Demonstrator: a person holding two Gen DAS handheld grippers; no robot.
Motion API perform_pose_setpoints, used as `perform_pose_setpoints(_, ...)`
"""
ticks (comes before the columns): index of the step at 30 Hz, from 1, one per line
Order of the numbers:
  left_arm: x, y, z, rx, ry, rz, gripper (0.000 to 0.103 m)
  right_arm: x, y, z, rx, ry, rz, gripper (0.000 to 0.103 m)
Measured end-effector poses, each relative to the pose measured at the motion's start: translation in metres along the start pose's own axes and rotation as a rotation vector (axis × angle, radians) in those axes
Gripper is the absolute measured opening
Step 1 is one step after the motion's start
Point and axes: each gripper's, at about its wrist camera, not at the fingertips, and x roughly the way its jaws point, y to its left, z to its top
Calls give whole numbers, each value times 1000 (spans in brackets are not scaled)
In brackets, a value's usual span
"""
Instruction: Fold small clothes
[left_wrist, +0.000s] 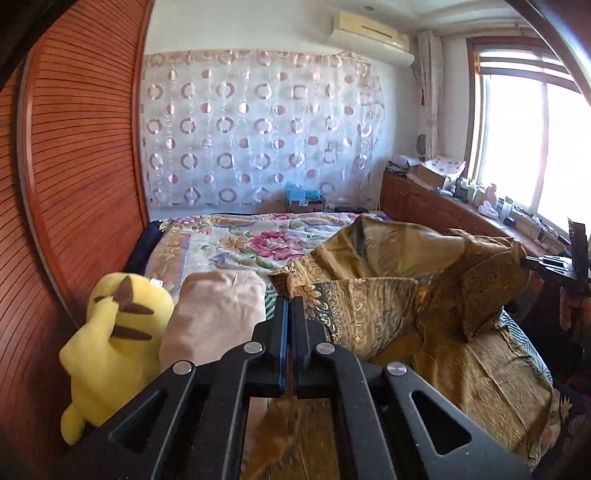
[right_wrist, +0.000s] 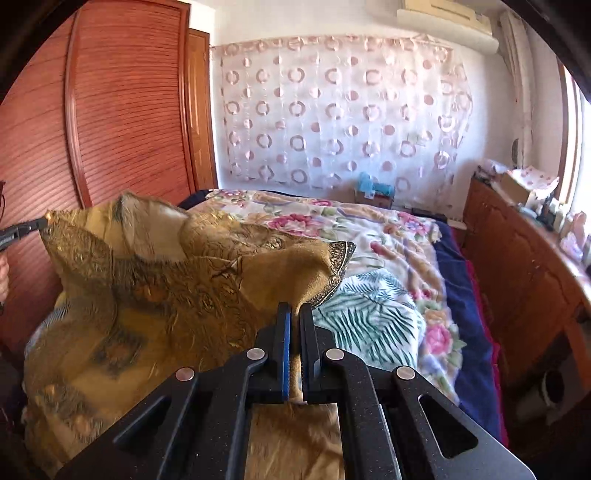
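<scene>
Over the one flowered bed (right_wrist: 388, 236), a single golden patterned cloth (left_wrist: 388, 306) hangs lifted and stretched between two grippers, its lower part draping onto the bed's near end. At the bed's wardrobe side lie one beige folded cloth (left_wrist: 218, 314) and one yellow plush toy (left_wrist: 110, 339). The left gripper (left_wrist: 289, 295) is pinched nearly closed on one cloth edge; the right gripper (right_wrist: 294, 306) clamps a bunched corner, jaws narrow.
</scene>
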Motion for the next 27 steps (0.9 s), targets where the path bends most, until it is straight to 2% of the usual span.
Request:
perform_pose_setpoints(3,-24,-1,-29,-44,-15,-11,2,-27,4,-24,11,-1,13,4)
perform_pose_setpoints(7,-57,-3,-64,-51,-51,2,2,-66,17,-67,24,36,19,4)
perform_pose_setpoints(10,-74,-5,-86,-40,-30,10,2,-100,18,-103,58,68,25,4)
perform_pose_setpoints(15,-94,-1,-122,-88,12,1,2,-142,18,-149,101,106,27,4)
perform_pose_setpoints(18,-103,5,-136,-150,24,-12,2,-163,18,-163,126,108,30,4)
perform_pose_setpoints(20,-110,6,-142,-170,29,-16,2,-170,18,-155,135,101,36,4)
perform_pose_setpoints(24,-122,3,-146,-158,23,4,2,-188,25,-145,119,90,40,4)
perform_pose_setpoints(27,-114,1,-152,-133,56,25,2,-176,35,-144,103,118,45,4)
